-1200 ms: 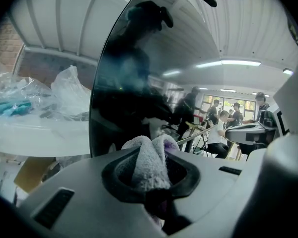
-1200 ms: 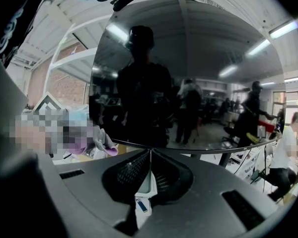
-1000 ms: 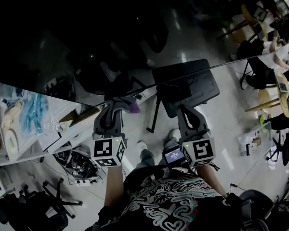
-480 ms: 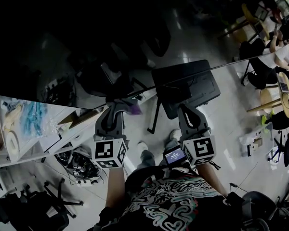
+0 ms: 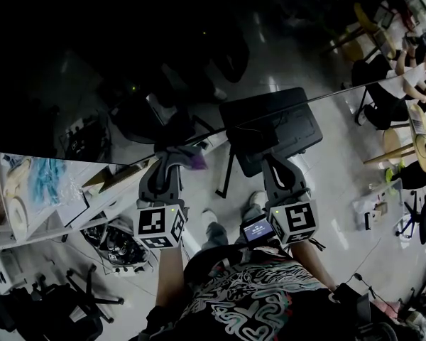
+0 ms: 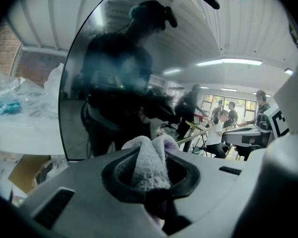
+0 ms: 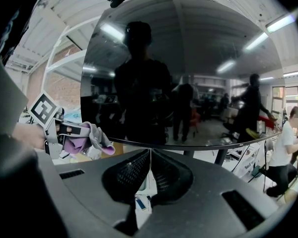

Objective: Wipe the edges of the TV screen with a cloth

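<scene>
So in the head view, the left gripper (image 5: pixel 176 156) is clamped on a purple-and-white cloth (image 5: pixel 192 160), and the cloth pokes out past its tip right at the bottom edge of the dark TV screen (image 5: pixel 128 62). The right gripper (image 5: pixel 268 160) sits off to that one's right, tip also up near the same edge, nothing in it. In the left gripper view the jaws are pinched tight on the cloth (image 6: pixel 149 157), which bunches up between them, and the screen (image 6: pixel 114 83) rises just ahead of it. In the right gripper view the jaws (image 7: pixel 150 165) are pressed together and empty, with the screen's lower edge running just above them. Off to their left you can see the other gripper (image 7: pixel 59 130) holding the cloth (image 7: pixel 92 139) beside the screen's bottom-left corner.
</scene>
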`<control>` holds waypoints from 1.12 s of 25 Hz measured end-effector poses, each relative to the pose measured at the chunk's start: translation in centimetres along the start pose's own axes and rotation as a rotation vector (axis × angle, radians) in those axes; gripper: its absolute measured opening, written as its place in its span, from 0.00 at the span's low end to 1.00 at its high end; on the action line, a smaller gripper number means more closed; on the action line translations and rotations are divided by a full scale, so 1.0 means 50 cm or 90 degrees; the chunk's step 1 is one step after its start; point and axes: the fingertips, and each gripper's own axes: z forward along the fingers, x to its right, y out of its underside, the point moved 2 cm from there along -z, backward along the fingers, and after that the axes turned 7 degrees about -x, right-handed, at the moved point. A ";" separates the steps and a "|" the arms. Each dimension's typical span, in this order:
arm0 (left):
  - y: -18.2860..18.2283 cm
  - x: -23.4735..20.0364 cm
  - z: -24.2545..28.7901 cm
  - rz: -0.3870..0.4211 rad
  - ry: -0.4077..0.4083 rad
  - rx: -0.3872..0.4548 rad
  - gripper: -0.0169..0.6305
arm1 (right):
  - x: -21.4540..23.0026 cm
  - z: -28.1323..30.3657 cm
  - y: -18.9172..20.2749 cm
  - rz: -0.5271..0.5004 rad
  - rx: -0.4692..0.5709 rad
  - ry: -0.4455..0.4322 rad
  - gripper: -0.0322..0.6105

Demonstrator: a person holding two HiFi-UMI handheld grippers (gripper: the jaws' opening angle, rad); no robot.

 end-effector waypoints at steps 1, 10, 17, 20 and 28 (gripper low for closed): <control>-0.001 0.002 0.001 0.000 0.000 0.000 0.12 | 0.002 -0.001 -0.001 0.003 0.000 0.000 0.10; -0.006 0.029 0.018 -0.001 0.002 -0.003 0.12 | 0.031 -0.005 0.000 0.010 -0.001 0.002 0.10; -0.009 0.053 0.037 -0.003 0.009 -0.004 0.12 | 0.059 -0.005 0.007 0.013 -0.005 0.004 0.10; -0.013 0.062 0.043 -0.003 0.013 -0.004 0.12 | 0.068 -0.006 0.002 0.013 -0.002 0.007 0.10; -0.016 0.088 0.059 -0.008 0.030 -0.004 0.12 | 0.093 -0.009 0.018 0.016 -0.013 0.014 0.10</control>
